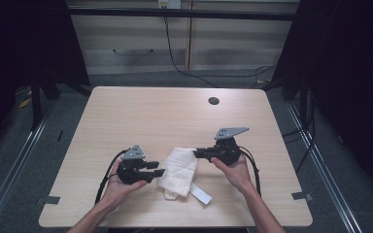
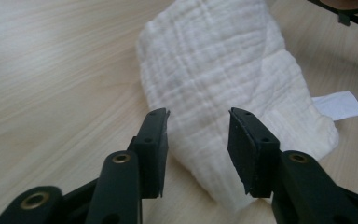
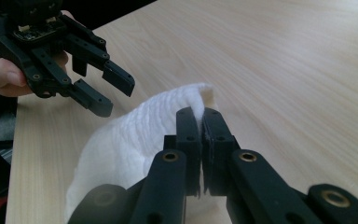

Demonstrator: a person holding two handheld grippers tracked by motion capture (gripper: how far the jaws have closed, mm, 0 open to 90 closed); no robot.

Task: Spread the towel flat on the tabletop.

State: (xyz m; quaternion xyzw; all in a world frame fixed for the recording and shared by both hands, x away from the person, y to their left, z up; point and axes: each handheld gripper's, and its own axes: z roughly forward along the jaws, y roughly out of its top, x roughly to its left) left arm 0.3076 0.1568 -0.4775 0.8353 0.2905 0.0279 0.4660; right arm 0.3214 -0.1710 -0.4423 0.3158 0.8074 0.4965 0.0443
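Observation:
A folded white cloth (image 1: pixel 179 170) lies on the wooden table (image 1: pixel 165 114) between my two grippers. My right gripper (image 1: pixel 196 153) is shut on the cloth's upper right corner, and in the right gripper view (image 3: pixel 201 114) the fabric (image 3: pixel 135 135) is pinched between the pressed-together jaws and lifted a little. My left gripper (image 1: pixel 158 168) sits at the cloth's left edge with its jaws apart. In the left gripper view (image 2: pixel 198 119) the cloth (image 2: pixel 214 70) lies just beyond the open jaws, with neither pad pressing on it. The left gripper (image 3: pixel 118 98) also shows open in the right gripper view.
A white label strip (image 1: pixel 201 194) sticks out from the cloth's near end toward the front edge, and it shows as a flat white tag (image 2: pixel 340 105) in the left gripper view. A dark cable hole (image 1: pixel 213 101) sits near the table's far edge. Cables trail from both grippers.

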